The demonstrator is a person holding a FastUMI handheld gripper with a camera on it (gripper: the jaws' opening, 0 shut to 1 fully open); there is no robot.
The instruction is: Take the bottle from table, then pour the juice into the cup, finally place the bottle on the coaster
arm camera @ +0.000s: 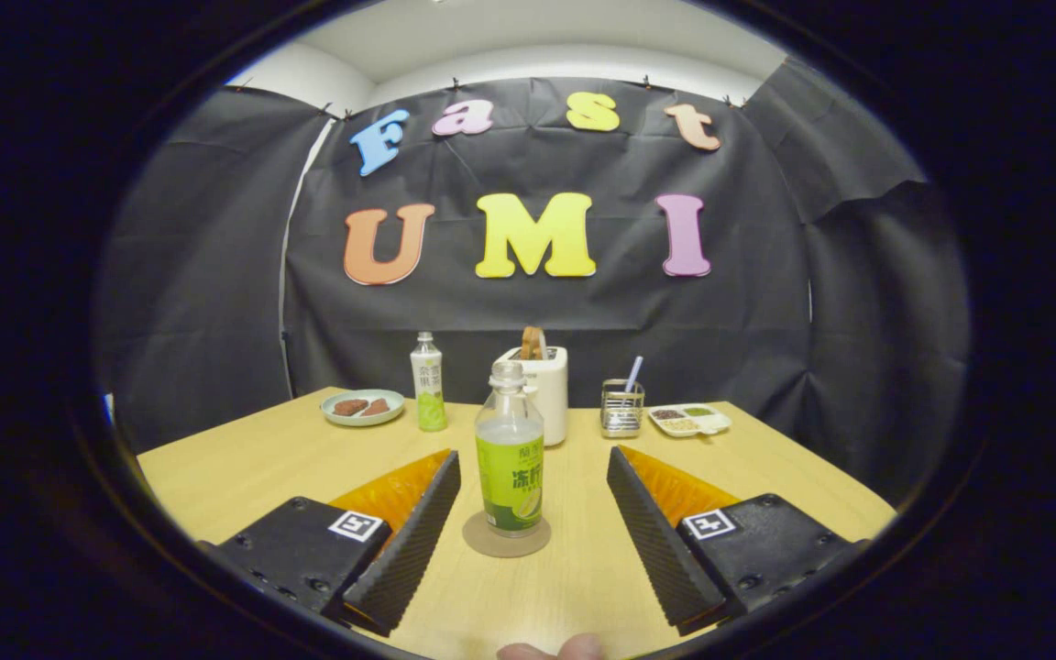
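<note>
Bottle (510, 449) stands upright on coaster (506, 541), between my gripper (533, 513) jaws, wide open, not touching. Placing step seems done; cup I cannot find. Next: withdraw straight, no bump.

A clear, glossy plastic bottle (510, 449) with a shiny green paper-like label is seen on a matt, round coaster (506, 541). The table (262, 458) is made of smooth, pale wood with a faint grain. The spread fingers (409, 541) are faced with ribbed black rubber, backed by translucent orange plastic. Farther off, a wire metal holder (622, 408) and a glossy white toaster (542, 390) are shown.
</note>
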